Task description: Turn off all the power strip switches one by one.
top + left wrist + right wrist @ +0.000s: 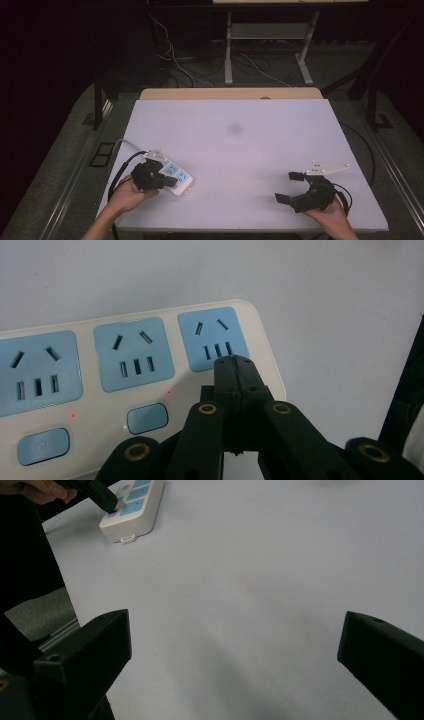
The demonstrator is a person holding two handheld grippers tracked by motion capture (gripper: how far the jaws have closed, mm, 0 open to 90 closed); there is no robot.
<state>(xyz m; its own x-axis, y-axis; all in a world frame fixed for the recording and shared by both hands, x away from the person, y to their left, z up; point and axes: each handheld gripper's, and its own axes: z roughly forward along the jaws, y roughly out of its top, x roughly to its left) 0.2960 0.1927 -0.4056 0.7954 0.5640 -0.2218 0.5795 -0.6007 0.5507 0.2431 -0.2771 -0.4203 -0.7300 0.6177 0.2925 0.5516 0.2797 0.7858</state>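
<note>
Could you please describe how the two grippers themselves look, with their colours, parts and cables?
Both are black. The left gripper has flat link arms with brass-coloured pivot rings, a pale three-cornered plate on top and a black cable. The right gripper has blocky black jaw tips, a similar plate and a looped black cable.

The left gripper (pixel 159 176) is held low at the near left by the left hand (pixel 127 195), with its jaws pressed fully together. The right gripper (pixel 289 187) is held at the near right by the right hand (pixel 332 212), its jaws spread wide apart with nothing gripped between them.
</note>
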